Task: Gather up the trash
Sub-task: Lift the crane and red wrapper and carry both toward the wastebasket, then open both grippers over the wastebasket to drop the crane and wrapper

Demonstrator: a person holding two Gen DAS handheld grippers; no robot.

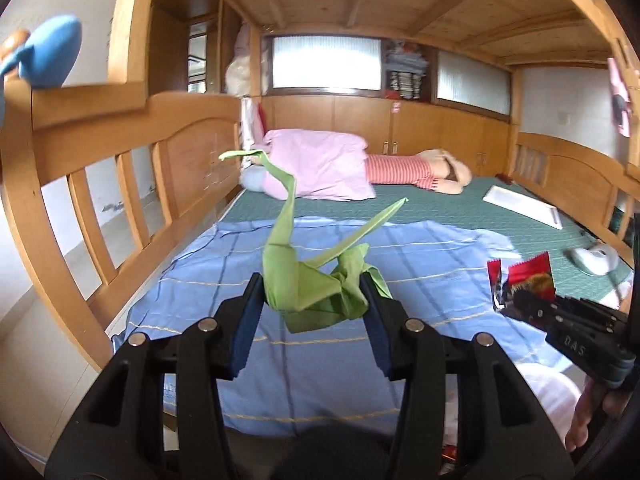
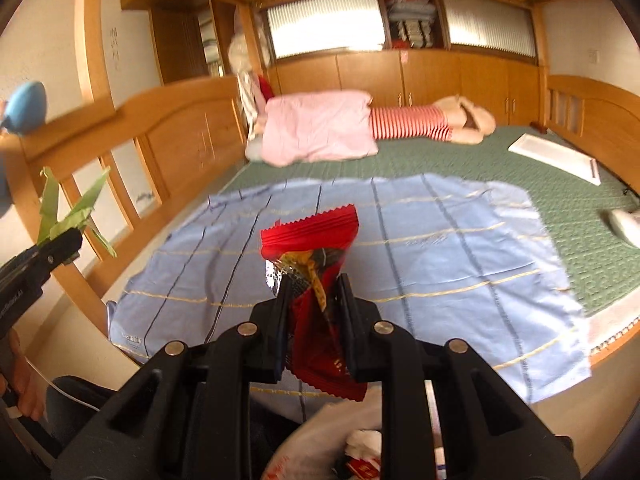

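The lower part of the crumpled red foil snack wrapper (image 2: 320,316) is hidden between the right tongs (image 2: 314,300). The white plastic bag (image 2: 320,440) below is cut off by the picture's edge.

Bed (image 2: 580,280) lying ahead of me: green mat (image 2: 460,160), blue cloth (image 2: 400,248) centre frame, pink pillow (image 2: 320,128) upper middle, white board (image 2: 556,156) upper right.
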